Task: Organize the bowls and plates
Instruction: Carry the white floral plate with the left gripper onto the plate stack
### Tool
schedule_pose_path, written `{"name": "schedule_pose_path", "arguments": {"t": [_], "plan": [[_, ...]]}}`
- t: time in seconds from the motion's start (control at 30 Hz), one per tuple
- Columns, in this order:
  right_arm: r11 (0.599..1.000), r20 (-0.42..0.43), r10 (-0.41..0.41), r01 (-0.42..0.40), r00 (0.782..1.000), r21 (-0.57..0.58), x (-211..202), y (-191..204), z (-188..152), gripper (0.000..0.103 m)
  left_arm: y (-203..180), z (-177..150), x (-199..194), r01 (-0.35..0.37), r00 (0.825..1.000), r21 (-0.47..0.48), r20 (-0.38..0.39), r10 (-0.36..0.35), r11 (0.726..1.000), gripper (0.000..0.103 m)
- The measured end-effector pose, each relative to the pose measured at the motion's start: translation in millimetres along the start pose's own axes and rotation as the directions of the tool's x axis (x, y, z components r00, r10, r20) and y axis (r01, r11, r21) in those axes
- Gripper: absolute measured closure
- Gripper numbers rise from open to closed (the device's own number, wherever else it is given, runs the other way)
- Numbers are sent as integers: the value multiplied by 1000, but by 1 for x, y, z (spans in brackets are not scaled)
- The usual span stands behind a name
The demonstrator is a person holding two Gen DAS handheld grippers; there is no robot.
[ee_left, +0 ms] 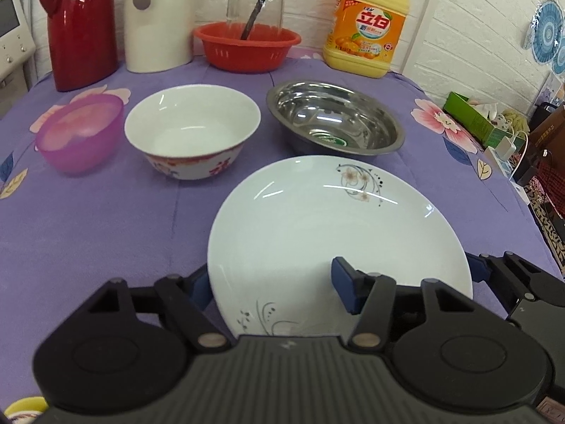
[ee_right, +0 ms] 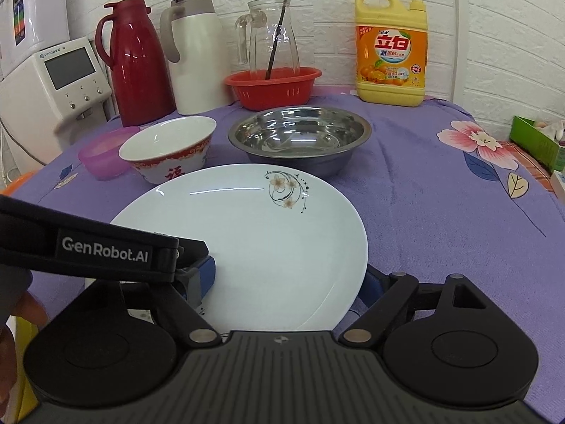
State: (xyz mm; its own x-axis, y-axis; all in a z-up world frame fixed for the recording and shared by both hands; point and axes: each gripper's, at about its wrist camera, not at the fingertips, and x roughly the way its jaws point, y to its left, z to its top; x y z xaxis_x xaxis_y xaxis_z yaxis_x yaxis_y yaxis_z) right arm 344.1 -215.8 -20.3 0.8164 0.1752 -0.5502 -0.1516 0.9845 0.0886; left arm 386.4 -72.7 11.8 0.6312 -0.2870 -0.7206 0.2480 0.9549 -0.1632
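A white plate with flower prints [ee_left: 317, 233] [ee_right: 268, 240] lies at the near middle of the purple cloth. Both grippers are at its near rim. My left gripper [ee_left: 272, 289] has one blue pad on top of the plate and the other below its left edge. My right gripper [ee_right: 289, 282] likewise has its left pad over the plate and its right finger under the right edge. Behind stand a white bowl with red trim [ee_left: 192, 130] [ee_right: 169, 148], a steel bowl [ee_left: 335, 120] [ee_right: 300, 137] and a small purple bowl [ee_left: 79, 132] [ee_right: 106, 155].
Along the back wall stand a red thermos [ee_right: 137, 60], a white jug [ee_right: 197, 53], a red basket [ee_right: 273, 86] holding a glass pitcher, and a yellow detergent bottle [ee_right: 392, 46]. A water dispenser [ee_right: 53, 84] is at the left. Green box [ee_left: 473, 116] and clutter lie past the right edge.
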Motion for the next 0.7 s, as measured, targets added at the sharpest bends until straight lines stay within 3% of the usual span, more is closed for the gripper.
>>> {"name": "schedule_pose_path", "arguments": {"t": [0.33, 0.57, 0.7], "plan": [[997, 113, 34, -26, 993, -66, -44, 28, 8, 0, 15, -9, -63, 8, 996, -26, 90, -5, 1000, 45], [992, 128, 88, -74, 988, -103, -85, 72, -9, 0, 44, -52, -119, -6, 991, -57, 135, 14, 998, 43], [984, 103, 142, -130, 984, -119, -98, 103, -27, 0, 63, -84, -145, -79, 985, -64, 146, 87, 995, 43]]}}
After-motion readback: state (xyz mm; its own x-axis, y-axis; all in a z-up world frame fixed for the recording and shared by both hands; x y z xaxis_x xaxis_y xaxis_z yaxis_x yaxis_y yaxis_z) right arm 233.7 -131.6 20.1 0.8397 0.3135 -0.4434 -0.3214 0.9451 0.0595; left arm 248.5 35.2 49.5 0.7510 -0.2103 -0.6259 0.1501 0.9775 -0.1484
